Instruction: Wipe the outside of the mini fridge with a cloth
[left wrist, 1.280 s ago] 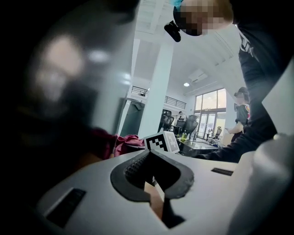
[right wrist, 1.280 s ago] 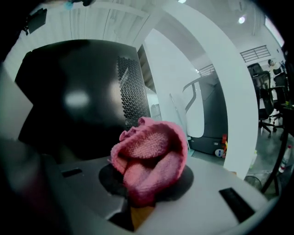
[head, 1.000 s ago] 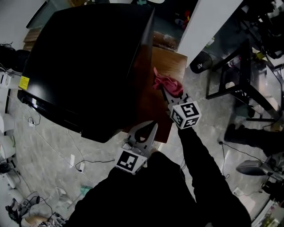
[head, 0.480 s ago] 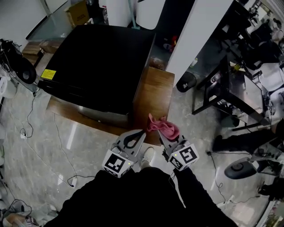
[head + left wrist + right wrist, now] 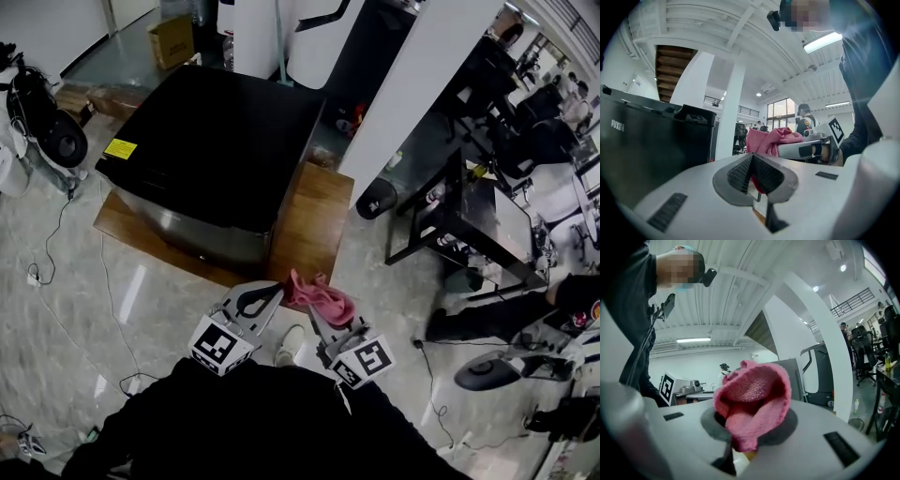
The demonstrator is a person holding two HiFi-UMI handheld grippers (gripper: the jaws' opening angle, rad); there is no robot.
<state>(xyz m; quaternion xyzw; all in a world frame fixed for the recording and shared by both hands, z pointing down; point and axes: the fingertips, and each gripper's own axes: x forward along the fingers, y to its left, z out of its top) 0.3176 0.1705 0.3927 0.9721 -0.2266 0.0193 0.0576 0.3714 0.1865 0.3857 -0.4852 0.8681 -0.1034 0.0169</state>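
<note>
The marble floor [image 5: 66, 309] takes up most of the head view. On it lies a low wooden platform [image 5: 314, 220] that carries the mini fridge [image 5: 216, 150], a black box with a glossy top. In the left gripper view the mini fridge [image 5: 651, 150] rises as a dark wall to the left.

The person stands just short of the platform's near edge, holding both tools low and close together. The left tool [image 5: 274, 290] has its jaws drawn together at the tips and grips nothing; its own view shows the left tool [image 5: 752, 171] with its ribbed pads meeting. The right tool [image 5: 317, 309] is clamped on the pink cloth [image 5: 319, 292]. In the right gripper view the cloth [image 5: 752, 401] bunches up and spills over the closed right tool [image 5: 747, 430].

The cloth hangs in the air over the platform's near edge, well apart from the fridge and touching none of its faces. The fridge lies ahead and to the left of the cloth-bearing right tool. Its right side wall, which borders the bare strip of platform, looks to be the face nearest that tool. The left tool sits closer to the fridge's front corner but carries nothing, so the wipe probably falls to the right one, reaching forward and leftward. A small yellow label [image 5: 120, 148] marks the far left of the fridge top.
</note>
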